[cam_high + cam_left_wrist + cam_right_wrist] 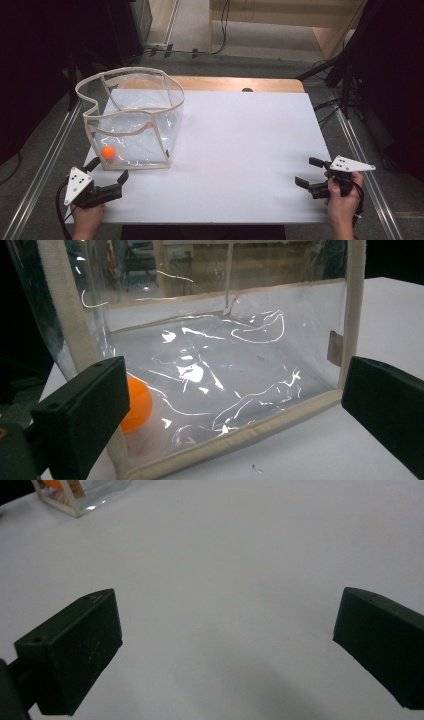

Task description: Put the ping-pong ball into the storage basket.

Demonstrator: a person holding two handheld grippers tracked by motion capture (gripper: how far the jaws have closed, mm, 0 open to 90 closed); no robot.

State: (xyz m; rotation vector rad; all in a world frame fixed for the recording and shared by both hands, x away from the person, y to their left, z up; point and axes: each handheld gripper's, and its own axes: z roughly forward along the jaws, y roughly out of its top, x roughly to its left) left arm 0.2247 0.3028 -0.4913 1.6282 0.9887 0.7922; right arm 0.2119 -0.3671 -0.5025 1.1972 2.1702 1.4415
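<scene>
A clear plastic bag with beige trim (132,117) stands open on the left of the white table (240,145). An orange ball (108,152) lies inside it at the near left corner; through the clear wall, the ball (136,404) also shows in the left gripper view. My left gripper (108,170) is open, just in front of the bag's near left corner (225,390), with nothing between its jaws. My right gripper (309,171) is open over bare table at the near right, empty. The bag's corner (75,497) lies far off in the right gripper view.
A strip of wooden tabletop (235,83) shows behind the white sheet. Metal rails (360,150) run along both sides of the table. Cables lie on the floor at the back. Dark equipment stands at both sides.
</scene>
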